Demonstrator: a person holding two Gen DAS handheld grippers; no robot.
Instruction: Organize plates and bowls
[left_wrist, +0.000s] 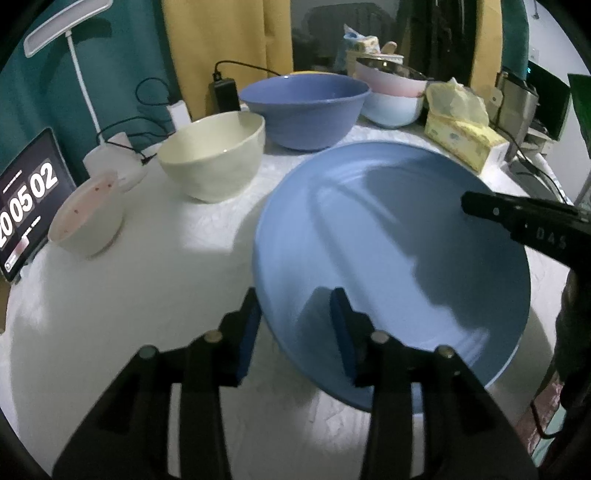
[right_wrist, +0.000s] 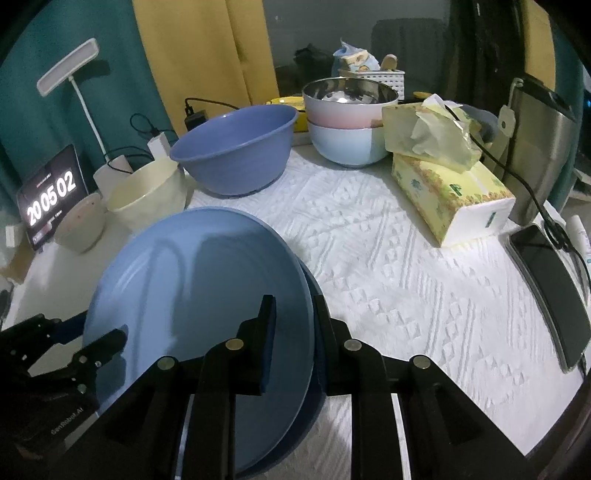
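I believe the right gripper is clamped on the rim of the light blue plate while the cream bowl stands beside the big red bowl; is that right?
Not quite: the big bowl beside the cream bowl is blue, not red, as the right wrist view shows. The rest holds: the right gripper is clamped on the rim of the light blue plate.

Glossy smooth blue plate (right_wrist: 192, 280), textured white cloth table cover (right_wrist: 388, 280), shiny metal-lined bowl (right_wrist: 349, 98)

Light blue plate (right_wrist: 199, 295) sat tilted, stacked over darker blue plate (right_wrist: 314, 376), in front of cream bowl (left_wrist: 216, 155). Larger blue bowl (left_wrist: 304, 109) stood upright behind cream bowl; small speckled pink bowl (left_wrist: 86, 218) left of it; pink-over-pale-blue bowl stack (right_wrist: 347, 122) farther back right.
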